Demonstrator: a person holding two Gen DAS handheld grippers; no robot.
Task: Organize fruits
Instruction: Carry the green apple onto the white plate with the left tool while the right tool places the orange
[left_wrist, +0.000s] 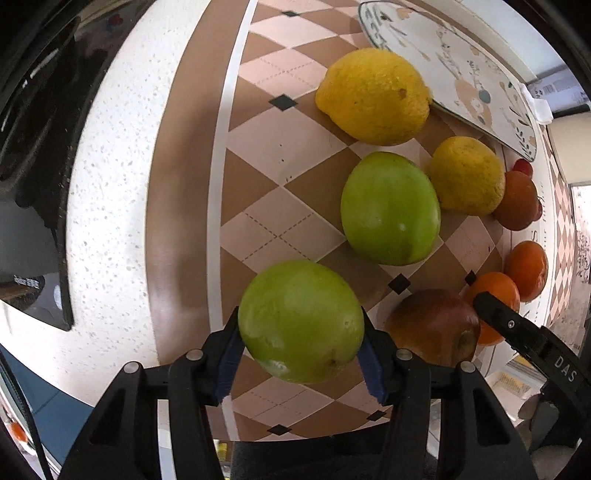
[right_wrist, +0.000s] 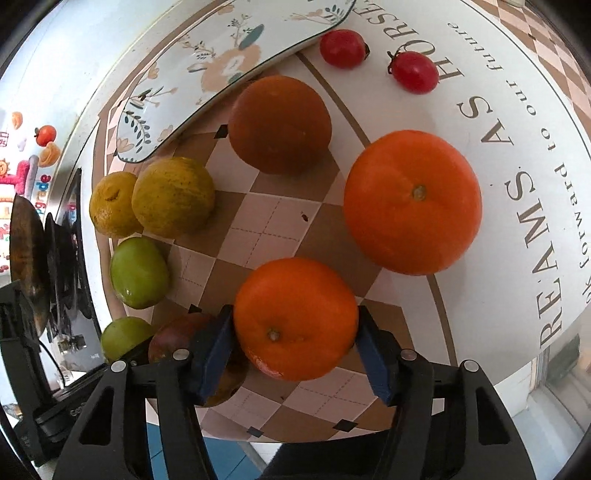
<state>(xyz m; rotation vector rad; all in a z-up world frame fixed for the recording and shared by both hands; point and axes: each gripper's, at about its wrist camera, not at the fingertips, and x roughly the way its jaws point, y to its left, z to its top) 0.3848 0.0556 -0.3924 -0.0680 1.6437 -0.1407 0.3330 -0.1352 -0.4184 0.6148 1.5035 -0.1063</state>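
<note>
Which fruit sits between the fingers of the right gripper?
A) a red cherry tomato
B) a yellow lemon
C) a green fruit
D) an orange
D: in the right wrist view, the blue pads of the right gripper sit against both sides of an orange, while the left gripper has the green fruit.

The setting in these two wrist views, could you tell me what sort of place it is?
Probably a home kitchen or dining corner: fruit lies on a checked tablecloth, beside a floral plate, with colourful magnets on a surface behind.
</note>
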